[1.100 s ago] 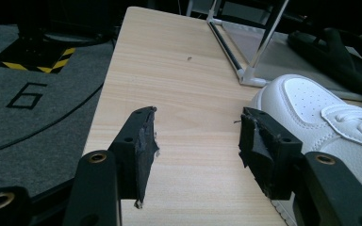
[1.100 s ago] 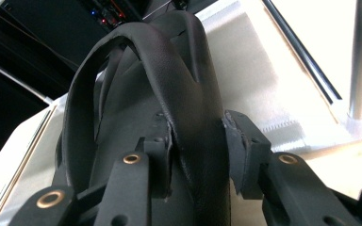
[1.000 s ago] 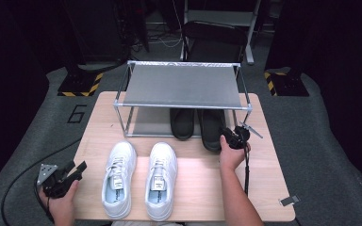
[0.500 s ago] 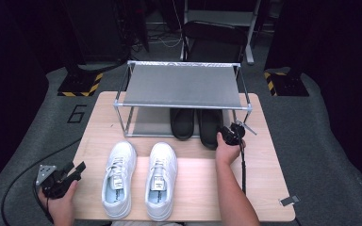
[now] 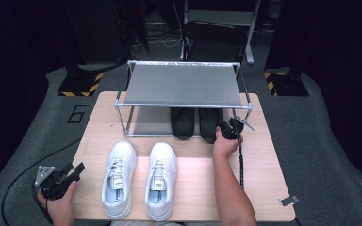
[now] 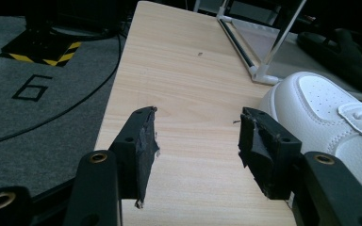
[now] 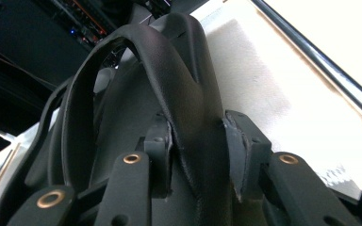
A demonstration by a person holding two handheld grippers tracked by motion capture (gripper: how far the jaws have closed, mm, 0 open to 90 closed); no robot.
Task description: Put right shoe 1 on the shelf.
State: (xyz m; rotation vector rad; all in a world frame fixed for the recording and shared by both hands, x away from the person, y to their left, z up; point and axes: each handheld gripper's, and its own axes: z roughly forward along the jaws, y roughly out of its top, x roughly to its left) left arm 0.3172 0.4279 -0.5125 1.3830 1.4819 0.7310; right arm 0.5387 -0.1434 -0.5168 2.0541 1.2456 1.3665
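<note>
One black shoe (image 7: pixel 169 84) on the rack's lower shelf (image 5: pixel 146 123) sits pinched at its heel collar by my right hand-held gripper (image 7: pixel 195 155).

Dim room, dark bg. Grey carpet floor (image 5: pixel 311 132) w/ a black "6" (image 5: pixel 77 113) marked left of the light-wood tabletop (image 5: pixel 264 188). Two yellow/black hazard-striped blocks (image 5: pixel 81 84) at the far corners. Black chair (image 5: pixel 214 40) behind, white desk frame (image 5: pixel 221 16) beyond; cables (image 5: pixel 158 40) on floor.

A black numeral "6" (image 5: pixel 77 113) is marked on the grey floor mat (image 5: pixel 42 127), left of the wooden table (image 5: pixel 264 188).
</note>
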